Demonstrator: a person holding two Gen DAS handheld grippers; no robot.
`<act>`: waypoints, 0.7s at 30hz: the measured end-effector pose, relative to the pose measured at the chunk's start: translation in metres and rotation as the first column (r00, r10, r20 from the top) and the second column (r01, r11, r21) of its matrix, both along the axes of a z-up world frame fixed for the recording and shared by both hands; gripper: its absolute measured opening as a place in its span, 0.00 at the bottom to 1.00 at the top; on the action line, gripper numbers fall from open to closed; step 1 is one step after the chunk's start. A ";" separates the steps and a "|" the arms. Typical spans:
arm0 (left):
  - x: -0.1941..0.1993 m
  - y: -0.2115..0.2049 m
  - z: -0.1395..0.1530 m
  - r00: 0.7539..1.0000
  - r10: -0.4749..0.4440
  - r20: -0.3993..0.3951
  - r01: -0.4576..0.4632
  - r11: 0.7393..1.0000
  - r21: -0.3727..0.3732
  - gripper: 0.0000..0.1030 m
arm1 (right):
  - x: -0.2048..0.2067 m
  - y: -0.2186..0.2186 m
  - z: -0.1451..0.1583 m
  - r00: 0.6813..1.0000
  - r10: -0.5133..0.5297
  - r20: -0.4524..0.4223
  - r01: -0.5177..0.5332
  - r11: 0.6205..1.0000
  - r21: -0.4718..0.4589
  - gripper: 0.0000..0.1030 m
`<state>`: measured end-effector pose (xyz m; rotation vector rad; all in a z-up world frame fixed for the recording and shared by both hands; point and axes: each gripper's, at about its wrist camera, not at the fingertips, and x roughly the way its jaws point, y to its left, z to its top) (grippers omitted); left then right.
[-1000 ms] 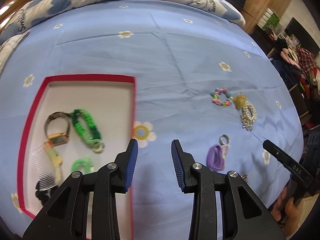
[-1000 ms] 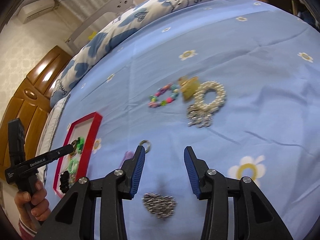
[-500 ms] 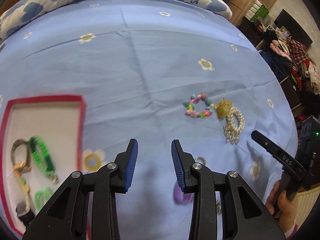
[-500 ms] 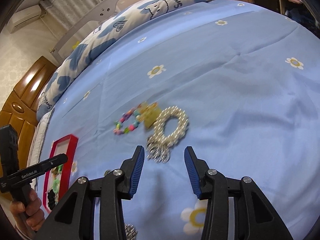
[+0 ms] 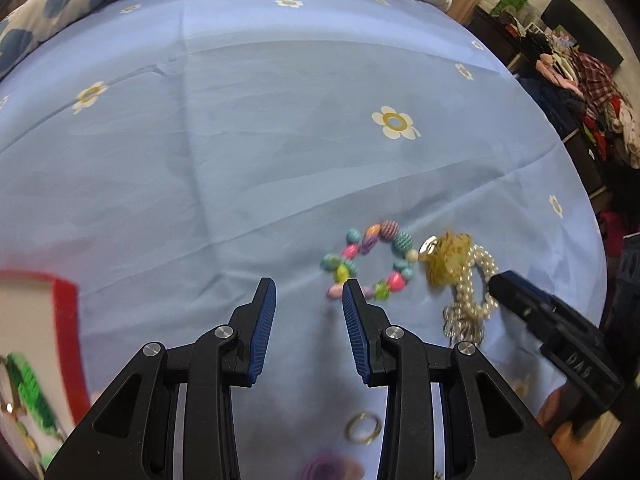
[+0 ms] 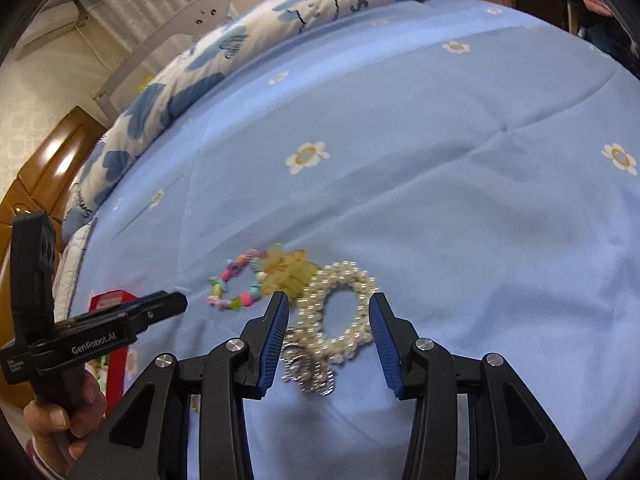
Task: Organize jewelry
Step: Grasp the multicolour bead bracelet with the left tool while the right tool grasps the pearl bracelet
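Observation:
A colourful bead bracelet (image 5: pixel 402 242) lies on the blue bedsheet, just past and right of my left gripper (image 5: pixel 308 292), which is open and holds nothing. Its right fingertip overlaps the bracelet's near edge in the picture. To the bracelet's right lie a yellow flower piece (image 5: pixel 450 254) and a pearl bracelet (image 5: pixel 464 294). In the right wrist view the pearl bracelet (image 6: pixel 348 272) lies between the open fingers of my right gripper (image 6: pixel 328 300), and the pads do not press on it. The bead bracelet (image 6: pixel 234 302) and the left gripper (image 6: pixel 160 308) are to its left.
A red-edged white tray (image 5: pixel 66 320) with green bands and a watch sits at the left edge. A metal ring (image 5: pixel 362 428) and a purple hair tie (image 5: pixel 324 468) lie under my left gripper. A patterned quilt (image 6: pixel 224 52) is bunched along the far side, and clutter (image 5: pixel 592 92) stands past the right edge.
My left gripper has moved right, from beside the tray to the bead bracelet. My right gripper has moved forward from the silver chain to the pearl bracelet. Both stayed open.

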<state>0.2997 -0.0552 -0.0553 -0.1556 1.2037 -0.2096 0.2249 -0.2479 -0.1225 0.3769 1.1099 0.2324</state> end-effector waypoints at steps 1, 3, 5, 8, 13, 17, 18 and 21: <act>0.004 -0.004 -0.002 1.000 -0.009 -0.002 0.009 1.000 -0.001 0.32 | 0.002 -0.001 -0.005 1.000 -0.002 -0.012 0.001 1.000 -0.009 0.43; 0.010 -0.012 -0.007 1.000 -0.025 -0.003 0.026 1.000 0.012 0.32 | 0.005 -0.001 -0.015 0.999 0.003 -0.033 -0.004 1.000 -0.023 0.43; 0.016 -0.021 -0.014 0.999 -0.048 -0.013 0.049 0.999 0.025 0.32 | 0.005 0.000 -0.021 0.999 0.010 -0.036 -0.012 0.999 -0.033 0.40; 0.017 -0.030 -0.023 0.997 -0.072 -0.010 0.073 0.995 0.066 0.29 | 0.004 0.003 -0.020 1.000 0.020 -0.023 -0.021 0.998 -0.062 0.34; 0.006 -0.035 -0.021 0.992 -0.122 0.015 0.121 0.991 0.065 0.14 | -0.002 0.000 -0.023 1.000 0.022 -0.017 -0.023 0.998 -0.051 0.13; -0.009 -0.026 -0.015 0.993 -0.118 0.016 0.118 0.993 0.015 0.12 | -0.014 0.000 -0.015 1.000 0.028 -0.003 -0.028 1.000 -0.007 0.12; -0.013 -0.023 -0.011 0.993 -0.117 0.021 0.117 0.993 0.007 0.12 | -0.016 0.002 -0.013 1.000 0.030 0.000 -0.030 1.000 0.002 0.12; -0.030 -0.009 0.000 0.994 -0.105 0.042 0.106 0.994 -0.021 0.12 | -0.028 0.005 -0.003 0.999 0.043 0.019 -0.043 0.999 0.028 0.12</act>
